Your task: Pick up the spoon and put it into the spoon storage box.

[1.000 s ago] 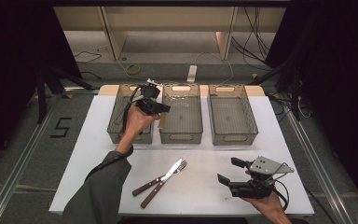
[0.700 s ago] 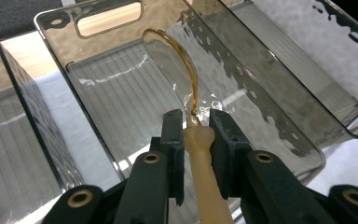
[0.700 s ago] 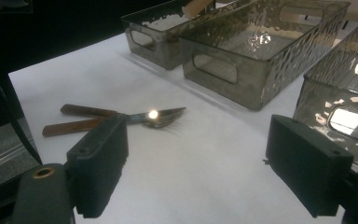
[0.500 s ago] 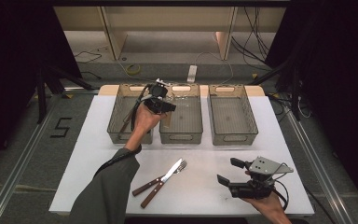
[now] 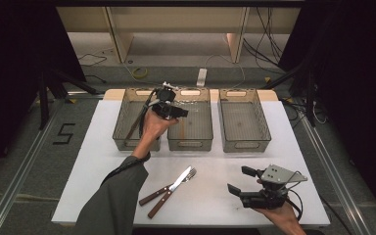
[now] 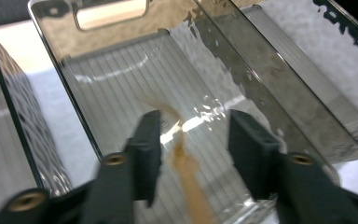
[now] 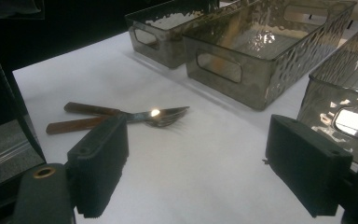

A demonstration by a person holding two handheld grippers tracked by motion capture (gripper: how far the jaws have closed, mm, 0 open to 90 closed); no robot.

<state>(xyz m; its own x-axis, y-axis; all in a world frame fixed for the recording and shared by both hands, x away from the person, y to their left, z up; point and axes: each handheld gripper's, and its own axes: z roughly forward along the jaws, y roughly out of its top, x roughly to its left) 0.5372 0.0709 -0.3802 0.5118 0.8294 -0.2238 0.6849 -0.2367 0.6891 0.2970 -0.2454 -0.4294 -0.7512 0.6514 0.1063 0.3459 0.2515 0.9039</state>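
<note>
Left gripper (image 5: 180,112) raised over middle bin (image 5: 191,125), arm extended toward far edge, jaws apart, empty. Right gripper (image 5: 241,181) near front-right corner, jaws wide, empty. Knife (image 5: 164,195) and fork (image 5: 169,187) crossed at front edge.

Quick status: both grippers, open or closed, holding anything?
Left gripper: jaws open, holding nothing, above the middle bin.
Right gripper: jaws open, holding nothing, above the table.

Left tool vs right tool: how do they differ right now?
The left tool is raised over the middle bin; the right tool sits low by the table's near edge. The left's jaws point into the bin, the right's toward the knife and fork. Both are open and empty.
</note>
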